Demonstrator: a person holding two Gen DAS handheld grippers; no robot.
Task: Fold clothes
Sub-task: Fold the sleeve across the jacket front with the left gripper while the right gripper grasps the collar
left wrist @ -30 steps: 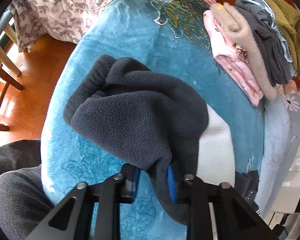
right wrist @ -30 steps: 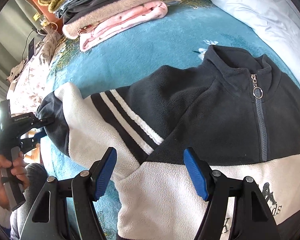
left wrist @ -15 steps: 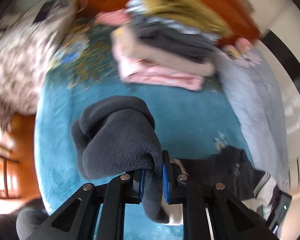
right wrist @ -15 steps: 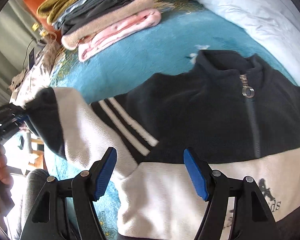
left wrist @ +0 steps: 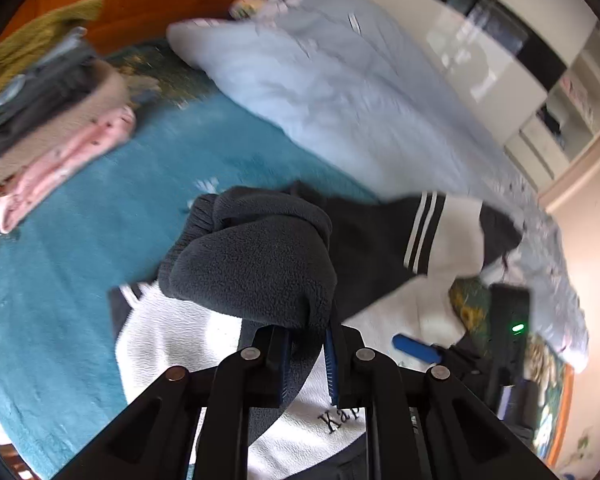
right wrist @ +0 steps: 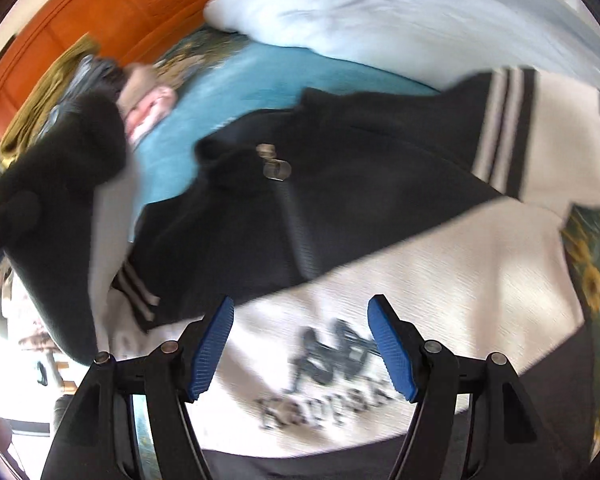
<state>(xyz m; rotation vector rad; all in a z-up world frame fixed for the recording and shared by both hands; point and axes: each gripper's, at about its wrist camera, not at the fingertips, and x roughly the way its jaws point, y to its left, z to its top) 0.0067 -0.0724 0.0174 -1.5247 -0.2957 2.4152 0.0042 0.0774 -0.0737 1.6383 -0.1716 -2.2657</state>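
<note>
A fleece jacket (right wrist: 340,200) is spread front-up on the teal blanket (left wrist: 80,240) of a bed. Its upper part and collar are dark grey, the lower chest is white with dark lettering, and each sleeve carries white stripes above a white band and a dark cuff. A zip with a metal ring pull (right wrist: 276,170) is seen below the collar. One dark sleeve end (left wrist: 256,264) is pinched between the nearly closed pads of the left tool (left wrist: 308,360) and is held bunched above the jacket's white chest. The right tool (right wrist: 300,344) is held wide apart over the lettering, with nothing gripped. A stack of folded clothes (left wrist: 48,128) is seen further up the bed, beside a pale blue duvet (left wrist: 340,92).
</note>
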